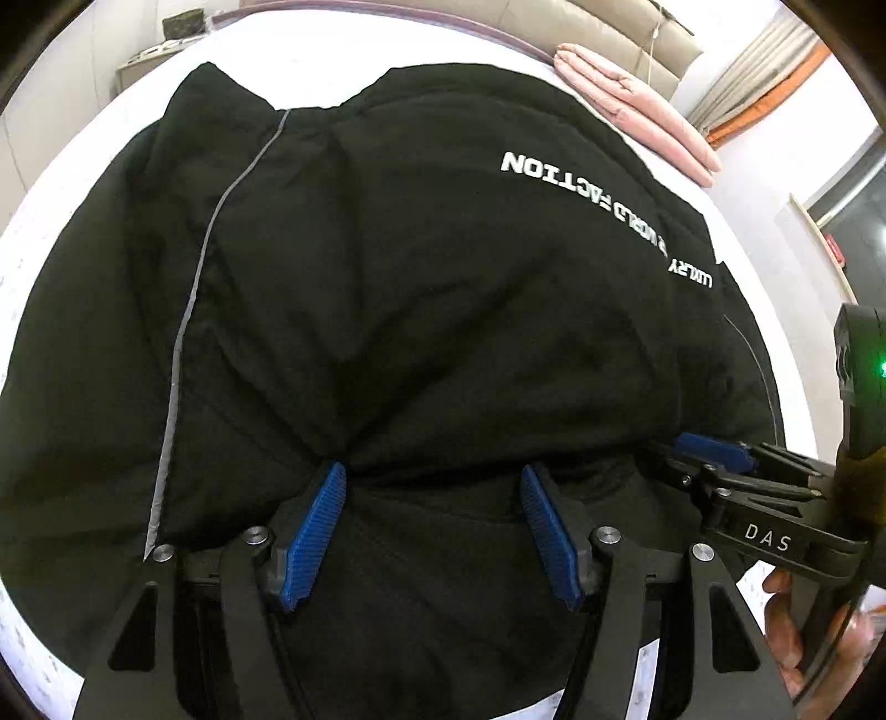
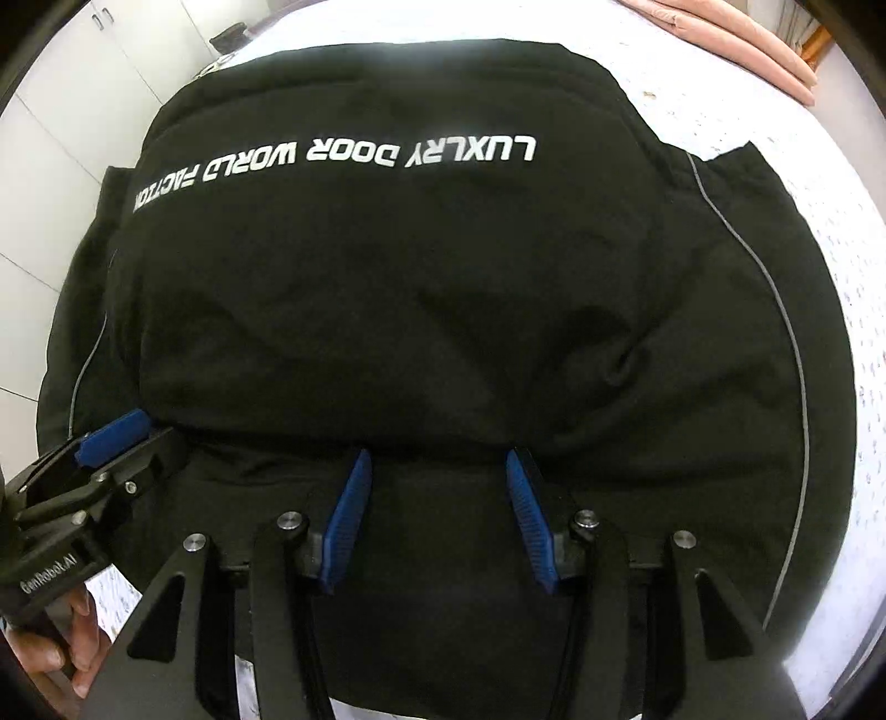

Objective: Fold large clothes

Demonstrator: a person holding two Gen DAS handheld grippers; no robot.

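We record a large black garment [image 1: 421, 288] spread across a bed with a white, faintly speckled sheet [image 1: 33, 221], its near portion folded over and bunched into soft creases.

From the left wrist view: a grey reflective stripe [image 1: 188, 332] runs down the garment's left side, a feature this view shows at length. The left gripper [image 1: 434, 515] stands over the near fold with its jaws well apart; the blue ribbed pads [image 1: 315, 531] flank black cloth without pressing on it, though their tips meet the fold line. At the right edge we see the right gripper [image 1: 714, 459] from the side, lettered "DAS", with a hand [image 1: 786, 626] on its handle. Only this view shows the beige padded headboard [image 1: 581, 27] and the curtain beyond.

From the right wrist view: the white lettering [image 2: 338, 160] reads in full, upside down, "LUXLRY DOOR WORLD FACTION"; the other view cuts it short. The right gripper's [image 2: 434, 498] jaws stand moderately apart over the same fold, gripping nothing. The left gripper [image 2: 111, 437] enters at the left edge, marked "GenRobot.AI". White cabinet doors [image 2: 66, 111] appear here alone.

Both views show the folded pink bedding [image 1: 637, 111] at the far right, smooth and layered.
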